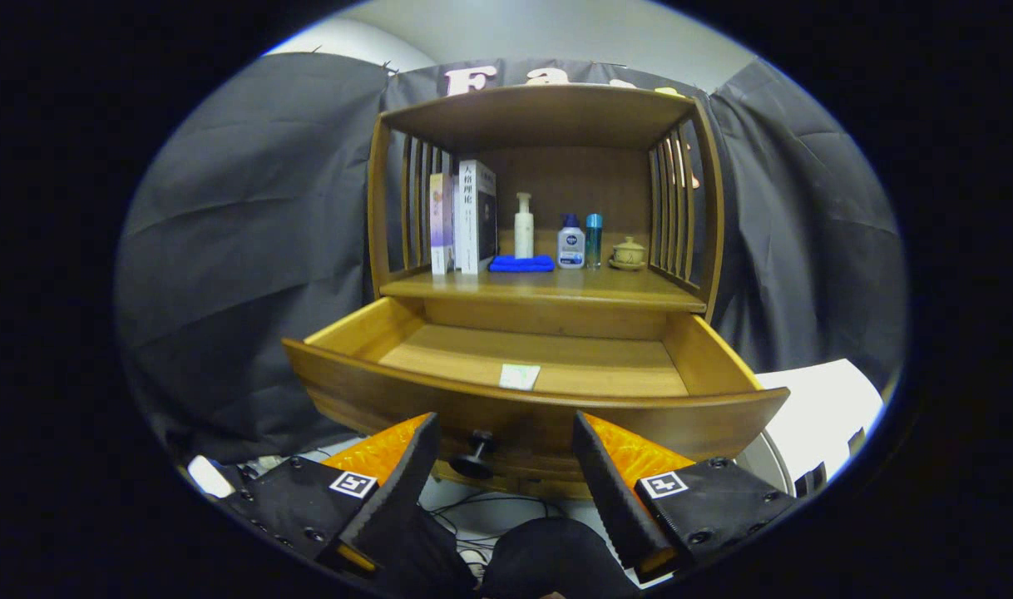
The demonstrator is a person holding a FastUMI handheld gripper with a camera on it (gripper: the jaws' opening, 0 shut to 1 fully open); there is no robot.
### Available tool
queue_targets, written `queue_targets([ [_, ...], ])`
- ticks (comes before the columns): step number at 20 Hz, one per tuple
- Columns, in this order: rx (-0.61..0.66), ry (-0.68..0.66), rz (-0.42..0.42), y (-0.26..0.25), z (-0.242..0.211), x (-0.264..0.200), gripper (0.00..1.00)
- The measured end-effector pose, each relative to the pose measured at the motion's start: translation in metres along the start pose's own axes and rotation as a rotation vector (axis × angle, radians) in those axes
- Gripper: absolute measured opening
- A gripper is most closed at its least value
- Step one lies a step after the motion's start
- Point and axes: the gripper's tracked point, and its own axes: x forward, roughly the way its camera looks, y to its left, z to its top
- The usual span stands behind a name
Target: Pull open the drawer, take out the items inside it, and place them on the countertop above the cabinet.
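Your claw (pixel 502 441) is released, fingers spread wide with nothing between them but the drawer's dark knob (pixel 476 456), which sits just ahead, nearer the left finger. Beyond the fingers the drawer (pixel 373 387) stands pulled open; a small pale card (pixel 519 377) lies on its floor near the front wall. On the worktop (pixel 615 289) above are books (pixel 465 216), a blue cloth (pixel 521 264), three bottles (pixel 570 241) and a small lidded pot (pixel 628 253).
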Motion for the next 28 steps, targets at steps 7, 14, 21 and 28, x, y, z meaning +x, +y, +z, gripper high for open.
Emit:
queue_targets([
  [7, -0.058, 0.002, -0.034, -0.026, 0.066, 0.013, 0.99],
  [14, -0.032, 0.129, 0.001, -0.014, 0.078, 0.064, 0.99],
  [21, 0.01, 0.352, 0.03, -0.004, 0.052, 0.124, 0.99],
  [28, -0.01, 0.563, 0.041, 0.001, 0.016, 0.169, 0.97],
])
